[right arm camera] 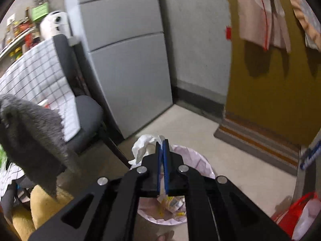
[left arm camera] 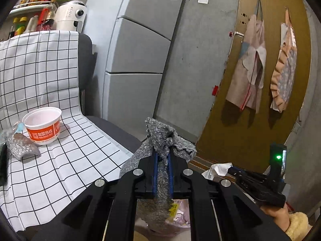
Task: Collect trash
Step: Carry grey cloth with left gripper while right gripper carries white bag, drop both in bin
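Below, beige floor [right arm camera: 230, 160], pink-lined bin [right arm camera: 200, 160]

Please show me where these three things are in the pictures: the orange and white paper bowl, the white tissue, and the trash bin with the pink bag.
paper bowl [left arm camera: 43, 127], left wrist view, on its orange side.
white tissue [right arm camera: 141, 147], right wrist view, on its crumpled middle.
trash bin [right arm camera: 197, 157], right wrist view, on the pink bag's rim.

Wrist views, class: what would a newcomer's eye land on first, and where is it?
Dead centre of the left view, the left tongs clamp a crumpled grey glittery sheet. In the right view, the right tongs pinch a white tissue above a bin lined with a pink bag. An orange-banded cup sits on the checked cloth.
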